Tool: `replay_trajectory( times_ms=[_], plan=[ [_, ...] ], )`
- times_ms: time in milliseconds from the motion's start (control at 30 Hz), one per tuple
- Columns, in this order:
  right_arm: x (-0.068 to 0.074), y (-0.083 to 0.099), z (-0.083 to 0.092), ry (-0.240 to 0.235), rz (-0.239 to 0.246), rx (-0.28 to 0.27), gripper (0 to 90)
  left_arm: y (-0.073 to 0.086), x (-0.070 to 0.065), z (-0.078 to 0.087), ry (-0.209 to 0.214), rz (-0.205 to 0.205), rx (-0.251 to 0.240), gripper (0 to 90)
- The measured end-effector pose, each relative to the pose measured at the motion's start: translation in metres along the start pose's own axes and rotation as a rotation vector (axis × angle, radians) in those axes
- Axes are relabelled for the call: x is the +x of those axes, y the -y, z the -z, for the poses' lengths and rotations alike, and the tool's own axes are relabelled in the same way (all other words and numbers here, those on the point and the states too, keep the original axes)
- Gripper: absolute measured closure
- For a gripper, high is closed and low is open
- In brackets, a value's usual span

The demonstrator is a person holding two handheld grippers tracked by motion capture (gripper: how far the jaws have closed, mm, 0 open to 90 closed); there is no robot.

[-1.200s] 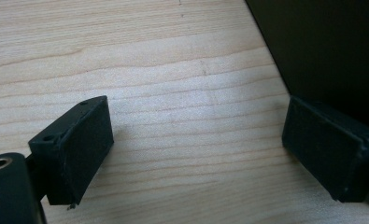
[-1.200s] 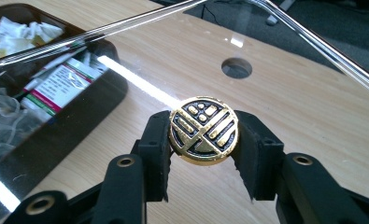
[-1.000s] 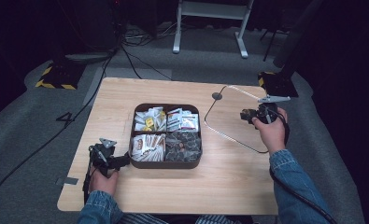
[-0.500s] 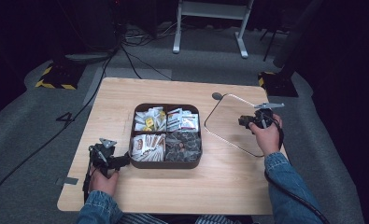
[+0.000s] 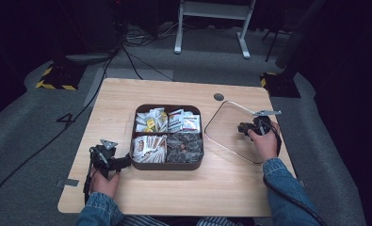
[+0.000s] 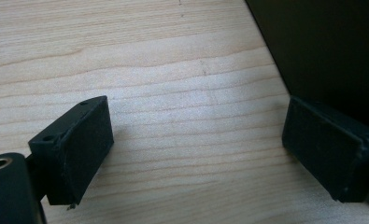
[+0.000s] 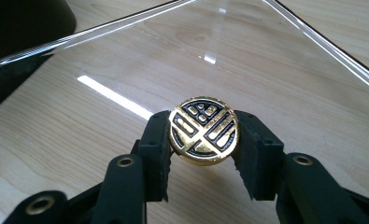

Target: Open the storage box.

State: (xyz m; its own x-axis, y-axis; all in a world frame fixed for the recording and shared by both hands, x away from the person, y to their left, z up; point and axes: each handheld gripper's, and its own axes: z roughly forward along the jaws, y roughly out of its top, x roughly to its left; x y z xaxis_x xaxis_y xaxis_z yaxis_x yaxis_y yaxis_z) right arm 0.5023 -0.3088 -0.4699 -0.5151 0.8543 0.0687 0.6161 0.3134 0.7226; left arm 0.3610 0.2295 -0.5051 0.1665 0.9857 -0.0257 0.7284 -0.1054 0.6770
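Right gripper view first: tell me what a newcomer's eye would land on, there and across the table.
The gold and black round knob stands out, clamped between the right tool over the clear glass lid, which lies on the table at the right. In the high view, the dark four-part tray of packets sits mid-table. The left tool, jaws apart over bare wood, rests by the tray's near left corner.
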Motion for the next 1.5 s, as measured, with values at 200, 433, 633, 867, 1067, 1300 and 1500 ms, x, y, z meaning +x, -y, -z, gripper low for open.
replay_trajectory(
  times_ms=[200,433,633,867,1067,1300,1500],
  plan=[
    [-0.002,0.008,-0.003,0.006,-0.004,0.010,58.4,0.000,0.000,0.000,0.000,0.000,0.000,8.9],
    [-0.004,0.013,-0.003,0.017,-0.002,0.013,58.4,0.000,0.000,0.000,0.000,0.000,0.000,8.9],
    [-0.006,0.019,-0.003,0.031,0.007,0.024,58.4,0.000,0.000,0.000,0.000,0.001,0.000,8.9],
    [-0.007,0.021,-0.003,0.040,0.005,0.018,58.1,0.000,0.000,0.000,0.000,0.000,0.000,8.9],
    [-0.006,0.018,-0.001,0.035,-0.015,-0.027,40.2,0.000,0.000,0.000,0.000,0.000,0.000,8.9],
    [-0.002,0.009,0.008,0.050,-0.008,-0.063,35.2,0.000,0.000,0.000,0.000,0.000,0.000,8.9],
    [0.000,0.001,0.022,0.043,0.003,-0.094,34.9,0.000,0.000,0.000,0.000,0.000,0.000,8.9]
  ],
)
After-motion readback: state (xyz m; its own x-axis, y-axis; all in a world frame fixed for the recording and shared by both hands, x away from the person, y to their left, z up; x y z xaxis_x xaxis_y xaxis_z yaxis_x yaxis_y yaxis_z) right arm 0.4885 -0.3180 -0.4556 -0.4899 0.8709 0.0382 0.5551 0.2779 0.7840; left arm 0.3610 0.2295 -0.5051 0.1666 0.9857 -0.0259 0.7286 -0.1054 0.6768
